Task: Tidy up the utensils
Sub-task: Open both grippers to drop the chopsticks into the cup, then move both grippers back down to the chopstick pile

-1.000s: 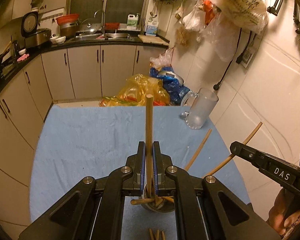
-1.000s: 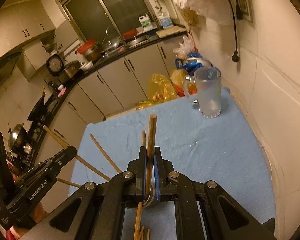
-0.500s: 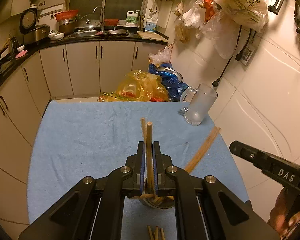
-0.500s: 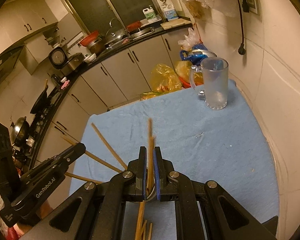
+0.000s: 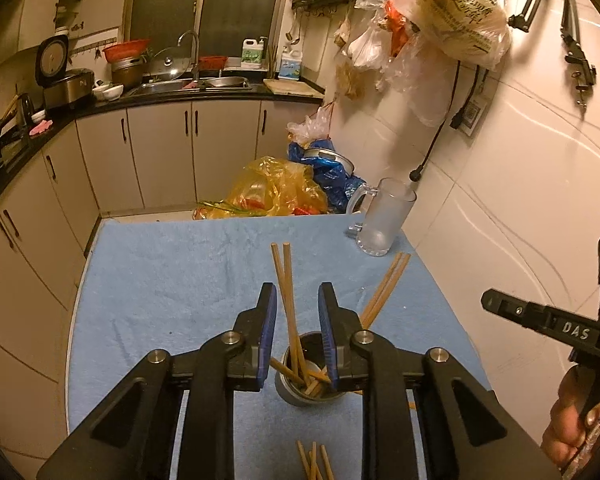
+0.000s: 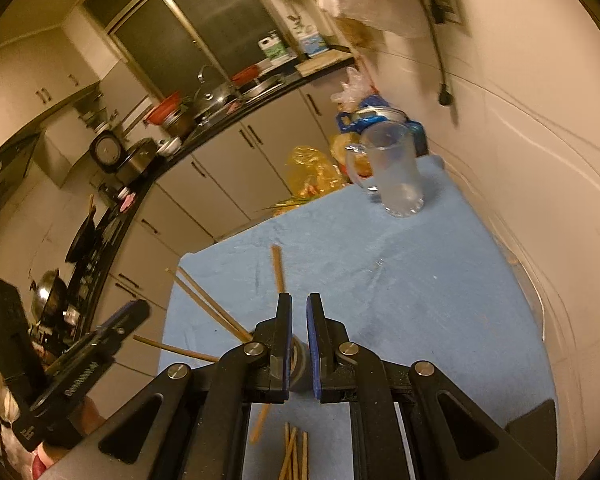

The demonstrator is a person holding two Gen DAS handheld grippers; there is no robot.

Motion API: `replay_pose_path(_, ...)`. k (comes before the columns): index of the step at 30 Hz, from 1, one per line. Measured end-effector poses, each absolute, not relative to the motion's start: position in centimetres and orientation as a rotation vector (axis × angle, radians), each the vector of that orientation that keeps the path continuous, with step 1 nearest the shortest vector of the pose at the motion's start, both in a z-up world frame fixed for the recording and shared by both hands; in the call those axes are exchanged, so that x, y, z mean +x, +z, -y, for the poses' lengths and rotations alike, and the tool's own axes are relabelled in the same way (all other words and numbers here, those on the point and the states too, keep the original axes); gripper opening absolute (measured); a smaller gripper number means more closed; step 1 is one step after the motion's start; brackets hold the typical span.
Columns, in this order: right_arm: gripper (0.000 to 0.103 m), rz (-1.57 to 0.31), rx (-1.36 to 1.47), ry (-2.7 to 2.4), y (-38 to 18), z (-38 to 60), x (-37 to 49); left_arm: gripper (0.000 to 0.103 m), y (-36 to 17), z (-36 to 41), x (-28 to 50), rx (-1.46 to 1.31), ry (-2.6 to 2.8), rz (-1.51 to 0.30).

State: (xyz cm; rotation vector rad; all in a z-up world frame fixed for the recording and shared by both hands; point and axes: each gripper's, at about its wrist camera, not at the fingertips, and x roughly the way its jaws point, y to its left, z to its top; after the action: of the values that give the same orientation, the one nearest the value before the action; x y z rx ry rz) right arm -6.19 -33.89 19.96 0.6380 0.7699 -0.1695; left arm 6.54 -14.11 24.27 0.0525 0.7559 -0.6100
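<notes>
A small metal cup (image 5: 306, 384) stands on the blue cloth (image 5: 172, 280) and holds several wooden chopsticks (image 5: 286, 292) that lean out of it. My left gripper (image 5: 297, 294) is open just above the cup, its jaws either side of two upright chopsticks without touching them. My right gripper (image 6: 299, 306) is open a little and empty, right over the same cup (image 6: 298, 364). More chopsticks (image 6: 294, 454) lie loose on the cloth near me, and they also show in the left wrist view (image 5: 314, 460).
A frosted glass mug (image 5: 382, 220) stands at the cloth's far right corner, also in the right wrist view (image 6: 396, 172). Plastic bags (image 5: 276, 188) lie on the floor beyond the table. The tiled wall (image 5: 500, 200) is close on the right, cabinets on the left.
Both grippers let go of their chopsticks, which dropped into the cup. The left jaws opened wide, the right jaws slightly, and the right view swung.
</notes>
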Motion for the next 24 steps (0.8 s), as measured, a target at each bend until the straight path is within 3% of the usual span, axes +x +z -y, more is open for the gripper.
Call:
replay_pose_path(6,0.011,-0.799,0.670,-0.208,18.5,33.9,-8.4,0.026,25.3,13.0,4.8,0.067,-0.606,-0.711)
replay_pose_path(24,0.011,-0.962,0.706,-0.239,12.1,30.0,-12.7,0.030,25.0,6.7,0.8,0.057,-0.559,-0.689)
